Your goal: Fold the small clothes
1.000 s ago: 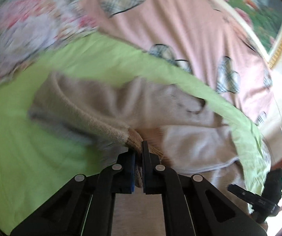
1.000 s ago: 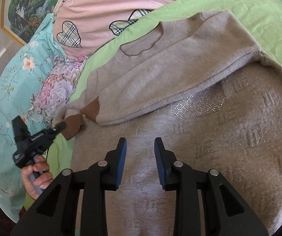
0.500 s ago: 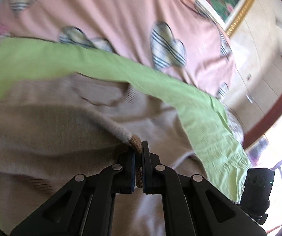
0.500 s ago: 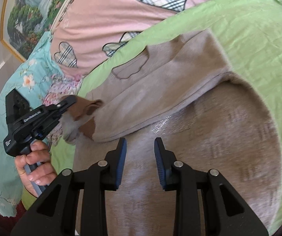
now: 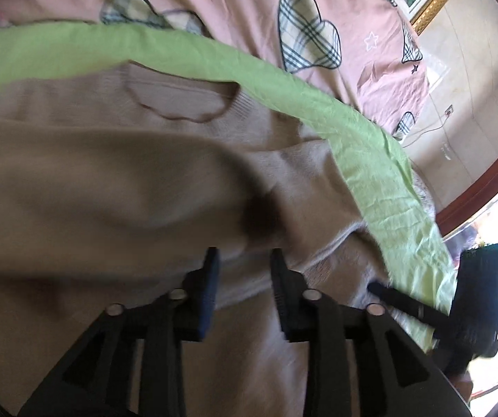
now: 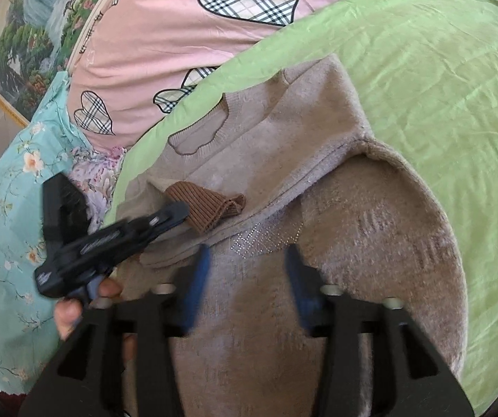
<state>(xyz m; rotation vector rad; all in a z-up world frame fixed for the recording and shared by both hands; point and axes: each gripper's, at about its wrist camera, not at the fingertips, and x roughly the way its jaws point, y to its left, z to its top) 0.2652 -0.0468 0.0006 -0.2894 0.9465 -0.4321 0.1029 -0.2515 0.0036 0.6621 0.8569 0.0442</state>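
**Sweater on bed, sleeves folded in**

Sweater (image 6: 370,260): beige knit, lay flat on the green sheet (image 6: 440,87) of the bed, neck toward the pink quilt (image 6: 165,52). One sleeve lay folded across the chest; its brown cuff (image 6: 210,208) rested on the body, just beyond the left claw's tips.

Left claw (image 5: 243,278): jaws opening, narrow gap, nothing between the pads; sleeve fabric lay beneath them, blurred. A hand (image 6: 85,299) gripped its handle.

Right claw (image 6: 247,271): jaws opening, fairly wide, over the sweater's front near the sparkly patch (image 6: 266,239); nothing pinched.

Surroundings: floral cover (image 6: 12,226) beside the sheet; framed painting (image 6: 30,41) on the wall.
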